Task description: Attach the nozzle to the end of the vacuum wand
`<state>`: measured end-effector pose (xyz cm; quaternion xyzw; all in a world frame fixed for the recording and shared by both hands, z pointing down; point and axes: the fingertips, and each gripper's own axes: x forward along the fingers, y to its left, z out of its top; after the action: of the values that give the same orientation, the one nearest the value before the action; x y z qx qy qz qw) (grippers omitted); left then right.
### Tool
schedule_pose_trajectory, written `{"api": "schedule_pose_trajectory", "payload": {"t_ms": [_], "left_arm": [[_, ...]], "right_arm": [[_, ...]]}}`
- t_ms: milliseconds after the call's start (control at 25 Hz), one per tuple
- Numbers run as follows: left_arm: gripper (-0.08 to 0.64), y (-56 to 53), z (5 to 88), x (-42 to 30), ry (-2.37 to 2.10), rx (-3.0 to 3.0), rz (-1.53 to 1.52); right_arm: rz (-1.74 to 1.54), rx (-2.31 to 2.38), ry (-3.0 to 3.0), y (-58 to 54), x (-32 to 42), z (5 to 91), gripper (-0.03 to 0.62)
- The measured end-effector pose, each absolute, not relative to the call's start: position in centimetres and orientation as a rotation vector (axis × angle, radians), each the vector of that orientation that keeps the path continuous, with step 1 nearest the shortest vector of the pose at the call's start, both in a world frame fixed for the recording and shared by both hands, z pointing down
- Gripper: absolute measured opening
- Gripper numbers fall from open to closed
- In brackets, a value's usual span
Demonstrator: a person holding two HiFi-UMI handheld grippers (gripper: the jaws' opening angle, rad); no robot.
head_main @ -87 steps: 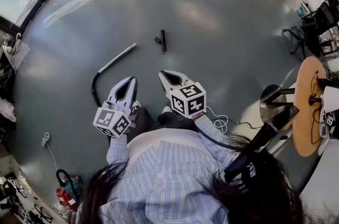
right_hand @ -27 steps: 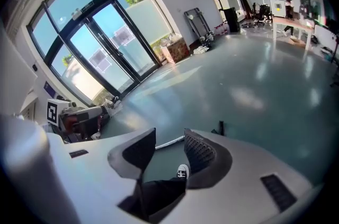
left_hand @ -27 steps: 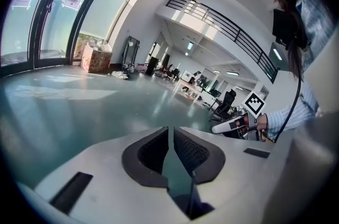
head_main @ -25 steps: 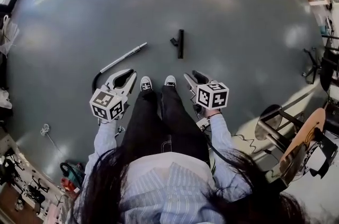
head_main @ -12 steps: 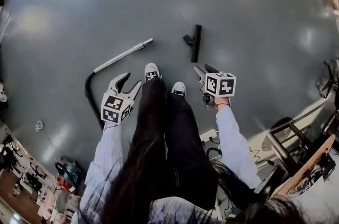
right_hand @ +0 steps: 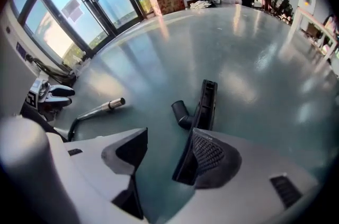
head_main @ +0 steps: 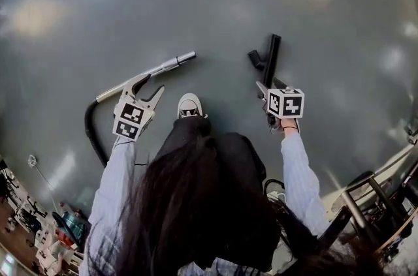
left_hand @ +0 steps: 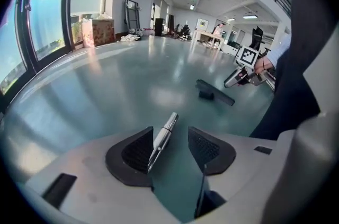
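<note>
A silver vacuum wand [head_main: 153, 71] with a black hose [head_main: 91, 131] lies on the grey floor. A black nozzle [head_main: 269, 56] lies apart to its right. My left gripper [head_main: 145, 89] hangs low over the wand; its jaws have just been opening and stand open, with the wand [left_hand: 161, 138] running between them close to the left pad. My right gripper [head_main: 269, 87] is low over the nozzle's near end; its jaws have just been opening wider. The nozzle [right_hand: 204, 106] lies beside the right pad [right_hand: 209, 157], not pinched. Left gripper [left_hand: 169, 151] and right gripper [right_hand: 167, 157] hold nothing.
The person's white shoe [head_main: 189, 105] stands between wand and nozzle. A stool [head_main: 366, 203] is at the lower right and shelf clutter [head_main: 39, 229] at the lower left. Glass doors [right_hand: 79, 0] and a cardboard box [right_hand: 169, 0] line the far side.
The person has bent down and both grippers have dropped to the floor. The left one now straddles the wand, the right one reaches the nozzle, and both sets of jaws stand wider.
</note>
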<state>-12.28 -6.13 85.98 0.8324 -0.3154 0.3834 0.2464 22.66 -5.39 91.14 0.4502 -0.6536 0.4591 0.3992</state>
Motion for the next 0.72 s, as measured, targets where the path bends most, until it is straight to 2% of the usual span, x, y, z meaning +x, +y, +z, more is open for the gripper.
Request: {"api": "schedule_pose_trajectory", "payload": {"t_ms": [280,480,720], "left_arm": [[0.184,-7.4,98.4,-11.9,-0.713,2.395,1.390],[0.204,-9.9,99.2,-10.6,-0.674,2.470,1.416],[0.204,-8.3,99.8,-10.4,-0.568,2.423,1.454]], "right_arm": [[0.990,1.347,-1.671,-8.9,25.7,96.9,0.255],[0.884,1.400,-1.607,-8.6,27.2,99.1,0.261],[1.130,1.246,-1.618,-7.3,26.5,100.8,0.268]]}}
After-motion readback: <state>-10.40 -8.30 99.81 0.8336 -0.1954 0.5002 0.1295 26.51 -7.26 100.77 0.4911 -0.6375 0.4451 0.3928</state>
